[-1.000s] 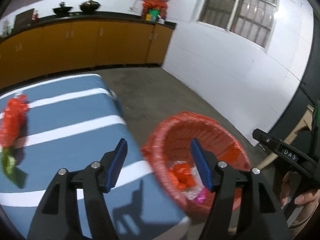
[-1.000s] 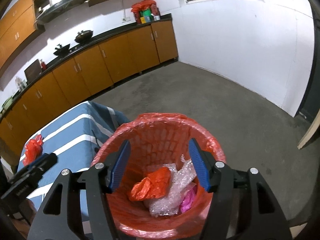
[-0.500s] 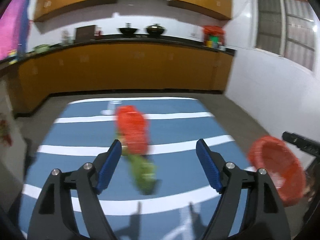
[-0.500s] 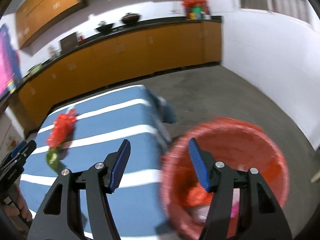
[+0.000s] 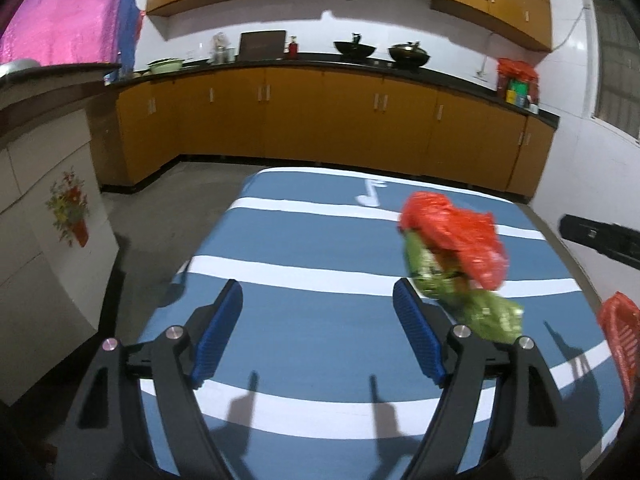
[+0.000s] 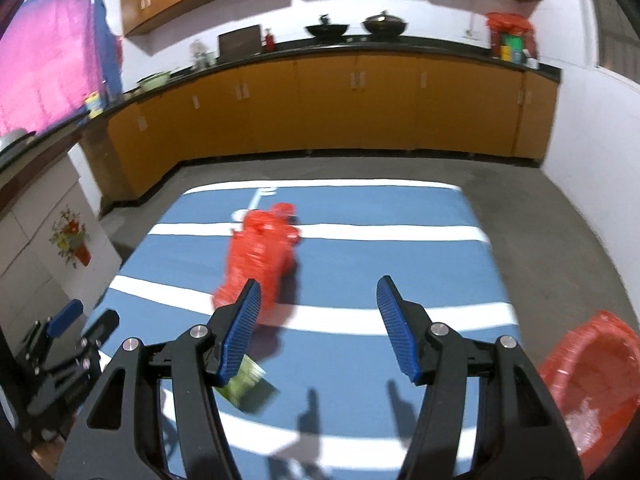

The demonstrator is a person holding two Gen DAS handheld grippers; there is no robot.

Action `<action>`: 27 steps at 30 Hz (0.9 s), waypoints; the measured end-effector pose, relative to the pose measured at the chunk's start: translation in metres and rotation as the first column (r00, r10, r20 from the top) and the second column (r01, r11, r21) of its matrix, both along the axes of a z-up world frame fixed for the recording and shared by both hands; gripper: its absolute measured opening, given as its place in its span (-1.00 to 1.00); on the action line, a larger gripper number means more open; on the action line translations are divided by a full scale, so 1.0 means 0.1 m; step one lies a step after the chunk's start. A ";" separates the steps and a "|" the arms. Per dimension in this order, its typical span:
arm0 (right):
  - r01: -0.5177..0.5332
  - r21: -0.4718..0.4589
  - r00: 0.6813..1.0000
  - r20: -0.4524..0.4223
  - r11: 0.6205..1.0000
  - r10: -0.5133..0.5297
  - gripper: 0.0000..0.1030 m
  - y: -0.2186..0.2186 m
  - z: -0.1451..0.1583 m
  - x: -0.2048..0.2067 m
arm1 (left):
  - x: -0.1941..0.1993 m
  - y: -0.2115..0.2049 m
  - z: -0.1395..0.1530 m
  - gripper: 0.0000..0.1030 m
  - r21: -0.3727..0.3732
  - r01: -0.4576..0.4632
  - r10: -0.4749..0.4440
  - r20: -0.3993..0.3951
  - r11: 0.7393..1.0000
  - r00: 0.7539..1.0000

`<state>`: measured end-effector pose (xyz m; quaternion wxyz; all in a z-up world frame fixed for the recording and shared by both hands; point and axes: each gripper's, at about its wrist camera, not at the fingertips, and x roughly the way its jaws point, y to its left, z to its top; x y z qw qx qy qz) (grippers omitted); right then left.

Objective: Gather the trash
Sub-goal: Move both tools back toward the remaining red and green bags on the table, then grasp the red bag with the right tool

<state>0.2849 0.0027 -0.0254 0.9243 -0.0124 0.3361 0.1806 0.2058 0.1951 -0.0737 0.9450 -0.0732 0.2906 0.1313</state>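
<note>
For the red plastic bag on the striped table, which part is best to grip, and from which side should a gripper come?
Probably the crumpled middle of the red plastic bag, taken from above with the jaws across its narrow width. It lies long and bunched on the table, so the raised folds give the pads something to pinch. Its near end lies by the green wrapper, so grip clear of it.

Red bag (image 5: 456,236): crumpled thin plastic, lying on blue white-striped table (image 5: 304,320), toward far half, near music-note mark. Long axis runs front to back.

Green wrapper (image 5: 472,300): crumpled, printed, lying flat, touching near end of red bag, partly tucked beneath it.

Bin (image 6: 596,384): round, lined with red plastic, off table's right edge, below tabletop; clear crumpled plastic visible inside.
</note>
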 end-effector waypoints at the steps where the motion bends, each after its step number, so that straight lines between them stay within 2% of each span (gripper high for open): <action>1: -0.011 -0.011 1.000 -0.004 1.000 0.011 0.18 0.13 -0.04 0.08 | 0.00 0.06 -0.01 0.48 -0.006 -0.010 0.010 -0.003 1.000 1.000; 6: -0.030 -0.040 0.999 -0.031 0.999 0.029 0.06 0.41 -0.19 0.29 | 0.01 0.26 -0.05 0.48 -0.028 -0.044 0.044 -0.009 0.999 0.999; 12: -0.050 -0.066 0.996 -0.075 0.997 0.045 -0.15 0.55 -0.33 0.46 | 0.03 0.39 -0.12 0.48 -0.053 -0.061 0.060 -0.018 0.997 0.998; 15: -0.057 -0.080 0.995 -0.087 0.995 0.050 -0.34 0.57 -0.37 0.49 | 0.05 0.38 -0.13 0.48 -0.061 -0.057 0.056 -0.023 0.997 0.998; 17: -0.061 -0.090 0.994 -0.094 0.994 0.053 -0.63 0.57 -0.39 0.49 | 0.07 0.37 -0.14 0.48 -0.062 -0.052 0.051 -0.025 0.997 0.998; 19: -0.068 -0.103 0.994 -0.094 0.992 0.059 -0.79 0.57 -0.40 0.47 | 0.09 0.34 -0.14 0.48 -0.063 -0.046 0.044 -0.025 0.997 0.999; 27: -0.043 -0.070 0.998 -0.058 0.997 0.039 -0.86 0.35 -0.30 0.36 | 0.13 0.17 -0.13 0.48 -0.078 -0.004 0.002 -0.025 0.997 1.000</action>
